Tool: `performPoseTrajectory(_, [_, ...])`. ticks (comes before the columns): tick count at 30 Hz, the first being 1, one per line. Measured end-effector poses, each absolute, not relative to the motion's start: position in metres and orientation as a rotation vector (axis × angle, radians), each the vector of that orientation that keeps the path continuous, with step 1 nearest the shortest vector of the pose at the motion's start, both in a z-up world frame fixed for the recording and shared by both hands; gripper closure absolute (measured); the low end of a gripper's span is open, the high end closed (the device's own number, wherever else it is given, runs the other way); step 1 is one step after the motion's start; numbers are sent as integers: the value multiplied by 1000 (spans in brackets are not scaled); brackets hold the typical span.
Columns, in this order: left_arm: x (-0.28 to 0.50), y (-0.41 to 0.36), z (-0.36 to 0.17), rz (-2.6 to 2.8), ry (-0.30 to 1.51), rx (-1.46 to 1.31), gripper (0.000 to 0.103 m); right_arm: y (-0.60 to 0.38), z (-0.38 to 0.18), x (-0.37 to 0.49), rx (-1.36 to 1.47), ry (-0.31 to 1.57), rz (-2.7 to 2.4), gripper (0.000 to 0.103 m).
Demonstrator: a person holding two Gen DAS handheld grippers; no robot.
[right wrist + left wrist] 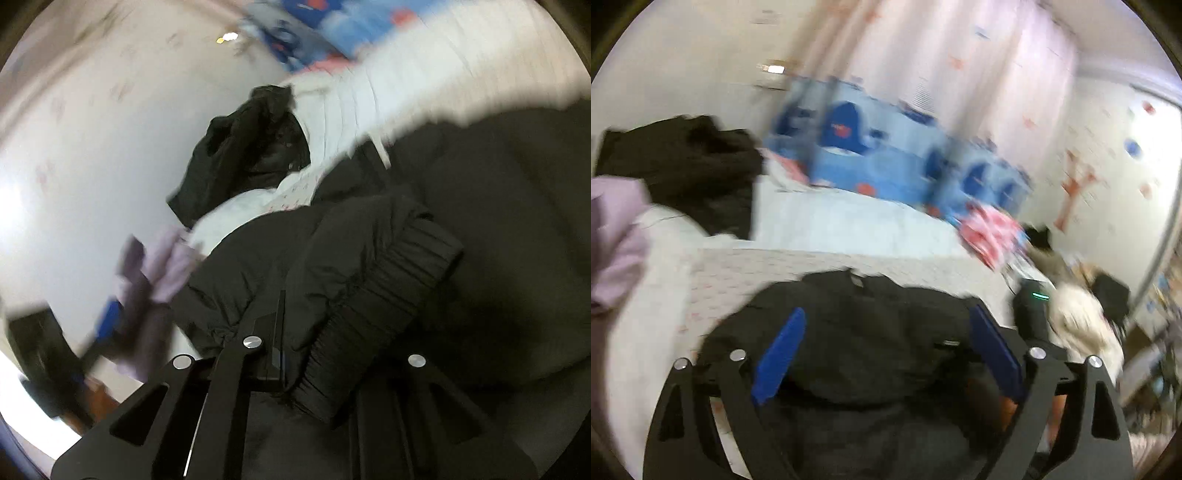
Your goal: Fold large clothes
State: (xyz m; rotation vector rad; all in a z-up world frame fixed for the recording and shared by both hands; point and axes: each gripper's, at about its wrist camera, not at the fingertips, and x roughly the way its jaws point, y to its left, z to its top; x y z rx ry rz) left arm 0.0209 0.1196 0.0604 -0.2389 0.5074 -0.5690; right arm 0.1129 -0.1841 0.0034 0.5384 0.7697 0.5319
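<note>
My right gripper (295,354) is clamped on the ribbed cuff (384,306) of the black jacket (498,221), which lies on the bed (388,92) just ahead of both grippers. My left gripper (886,354) stands wide, holding nothing, the jacket beneath it. With one pinch on a puffy sleeve, I judge the cuff may slip out or drag the body askew. Only the left view shows the collar (855,280); only the right shows the cuff.

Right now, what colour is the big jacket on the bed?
Black. The jacket shows best in the right wrist view, ribbed cuff and all.
</note>
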Motion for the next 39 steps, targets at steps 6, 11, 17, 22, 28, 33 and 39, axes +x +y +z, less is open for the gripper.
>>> performPoseTrajectory(6, [45, 157, 49, -393, 557, -385, 15, -206, 106, 105, 265, 605, 443, 93])
performPoseTrajectory(11, [59, 142, 29, -376, 642, -431, 15, -274, 149, 130, 190, 630, 308, 93])
performPoseTrajectory(17, [78, 89, -12, -377, 806, -331, 12, -348, 74, 162, 186, 874, 199, 93])
performPoseTrajectory(22, [98, 55, -67, -247, 1020, -130, 11, -388, -69, 181, 329, 1133, 176, 90])
performPoseTrajectory(28, [105, 52, -88, -206, 1078, -107, 9, -426, -79, 154, 487, 1062, 187, 63])
performPoseTrajectory(33, [99, 55, -71, -196, 1005, -125, 8, -424, -16, 123, 352, 827, 48, 46])
performPoseTrajectory(39, [113, 46, -90, -183, 1061, -75, 7, -366, -81, 163, 52, 1058, 15, 32])
